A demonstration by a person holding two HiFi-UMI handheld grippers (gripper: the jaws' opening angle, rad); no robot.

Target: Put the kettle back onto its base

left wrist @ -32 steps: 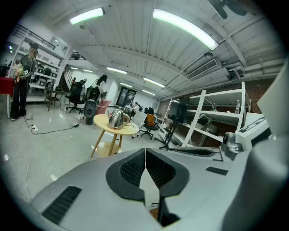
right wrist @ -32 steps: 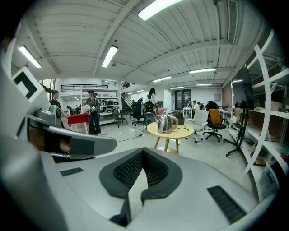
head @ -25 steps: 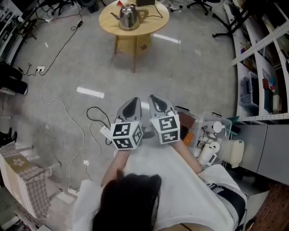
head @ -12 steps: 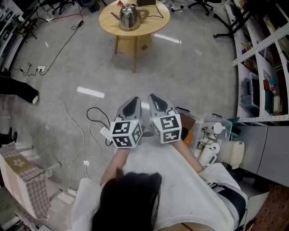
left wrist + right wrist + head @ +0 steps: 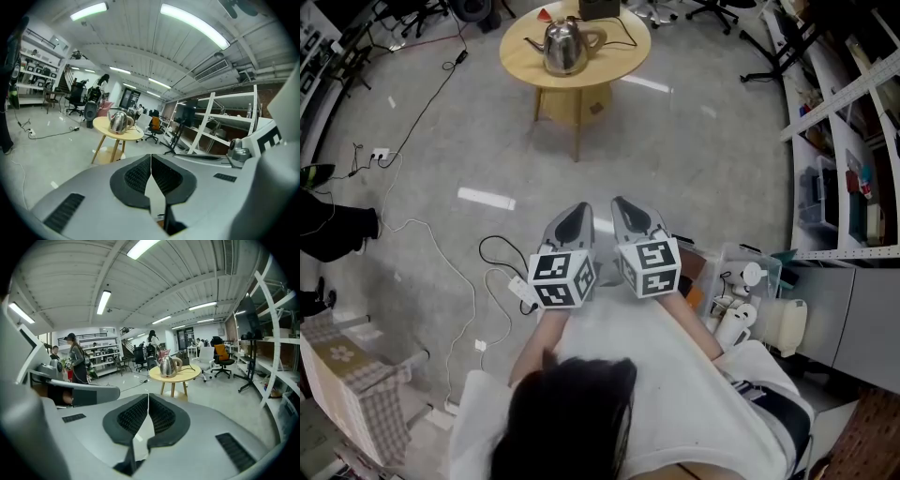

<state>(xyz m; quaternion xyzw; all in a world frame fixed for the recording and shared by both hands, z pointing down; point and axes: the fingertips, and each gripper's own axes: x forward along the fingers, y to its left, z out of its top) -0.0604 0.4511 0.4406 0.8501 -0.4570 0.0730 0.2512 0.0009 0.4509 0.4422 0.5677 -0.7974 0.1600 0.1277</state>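
On the round table (image 5: 623,49) the kettle (image 5: 564,49) stands upright, spout leftward; left hand-held gripper (image 5: 577,212), right hand-held gripper (image 5: 624,209) closed, empty.

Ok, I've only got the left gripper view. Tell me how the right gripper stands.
Observer: The right gripper is shut, with nothing between its jaws; its own view shows that.
Operator: Now describe the floor near us.
Observer: The head view shows a white power strip and a looped black cable lying on the floor just left of the left gripper.
Operator: List what shares the table with the kettle.
Observer: From above, a black box sits at the far edge of the table, behind the kettle. A dark cord runs across the tabletop beside it.
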